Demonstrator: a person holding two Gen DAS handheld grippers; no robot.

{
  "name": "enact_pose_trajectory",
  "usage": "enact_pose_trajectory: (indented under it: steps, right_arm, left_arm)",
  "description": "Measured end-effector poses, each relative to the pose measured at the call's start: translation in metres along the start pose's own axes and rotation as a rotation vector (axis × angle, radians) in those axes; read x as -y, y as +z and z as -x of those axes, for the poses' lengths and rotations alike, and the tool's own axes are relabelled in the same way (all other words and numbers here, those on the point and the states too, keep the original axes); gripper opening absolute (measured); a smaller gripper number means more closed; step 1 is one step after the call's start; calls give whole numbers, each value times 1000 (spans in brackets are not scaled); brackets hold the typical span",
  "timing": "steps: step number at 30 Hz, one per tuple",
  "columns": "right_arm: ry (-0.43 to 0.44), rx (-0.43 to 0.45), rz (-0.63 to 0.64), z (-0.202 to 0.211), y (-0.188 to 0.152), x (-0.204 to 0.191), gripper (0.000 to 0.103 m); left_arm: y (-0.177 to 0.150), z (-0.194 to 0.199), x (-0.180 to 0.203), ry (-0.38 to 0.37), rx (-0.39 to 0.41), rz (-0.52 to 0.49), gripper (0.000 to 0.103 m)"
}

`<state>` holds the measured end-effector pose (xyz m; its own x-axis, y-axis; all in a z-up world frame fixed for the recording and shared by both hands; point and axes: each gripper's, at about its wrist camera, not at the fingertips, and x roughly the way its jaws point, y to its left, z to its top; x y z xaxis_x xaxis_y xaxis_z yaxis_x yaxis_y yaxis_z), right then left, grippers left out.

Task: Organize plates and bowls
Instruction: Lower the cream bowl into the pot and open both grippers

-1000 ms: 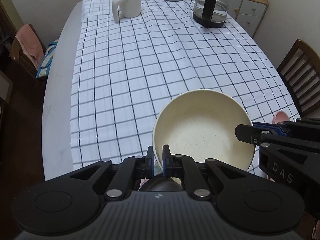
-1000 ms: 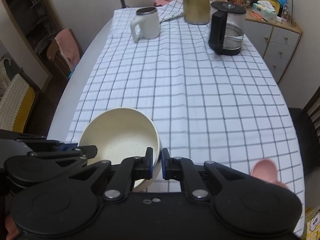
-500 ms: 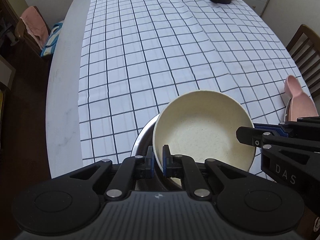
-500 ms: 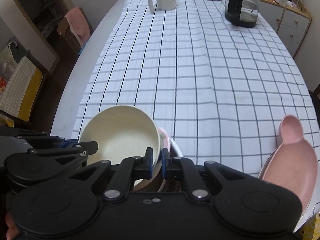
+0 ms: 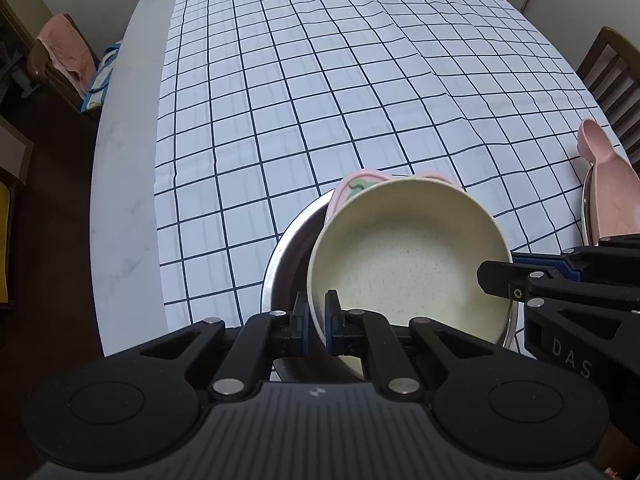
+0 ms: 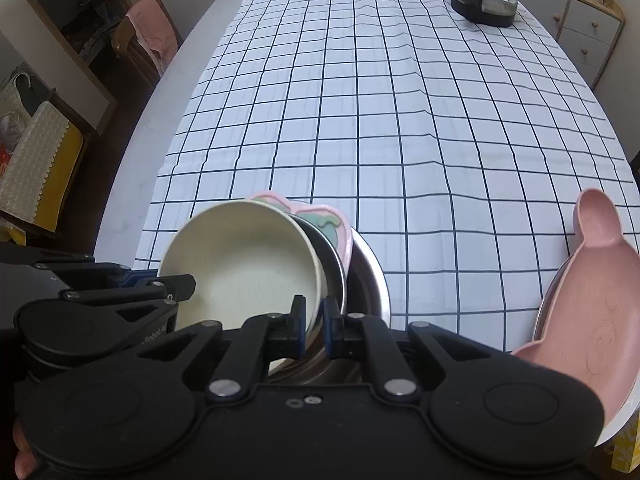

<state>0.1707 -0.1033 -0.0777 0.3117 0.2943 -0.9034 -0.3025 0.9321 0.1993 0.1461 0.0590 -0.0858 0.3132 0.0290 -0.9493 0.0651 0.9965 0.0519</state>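
- The left tool (image 5: 316, 316) is clamped on the near rim of the cream bowl (image 5: 408, 264).
- The right tool (image 6: 314, 322) is clamped on the same bowl's (image 6: 244, 264) opposite rim.
- The cream bowl sits tilted over a steel bowl (image 5: 288, 256), with a pink dish (image 6: 320, 220) behind it.
- A pink plate (image 6: 592, 304) lies right of the steel bowl (image 6: 368, 276), at the tabletop (image 5: 120, 184) edge.
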Motion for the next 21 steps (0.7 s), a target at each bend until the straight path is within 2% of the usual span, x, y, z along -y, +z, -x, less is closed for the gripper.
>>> enact_pose_trajectory:
  steps: [4,9,21]
  right_arm:
    - [-2,-4,0,-2,-2,0,10]
    - [6,-6,-5,-2,-3,-1,17]
    - [19,42,6,16,-10,-1,26]
  left_arm:
    - [0,-2,2,14,0,-23,6]
    - [0,-2,2,18,6,-40,7]
    - [-10,10,-1,-34,59,-15,9]
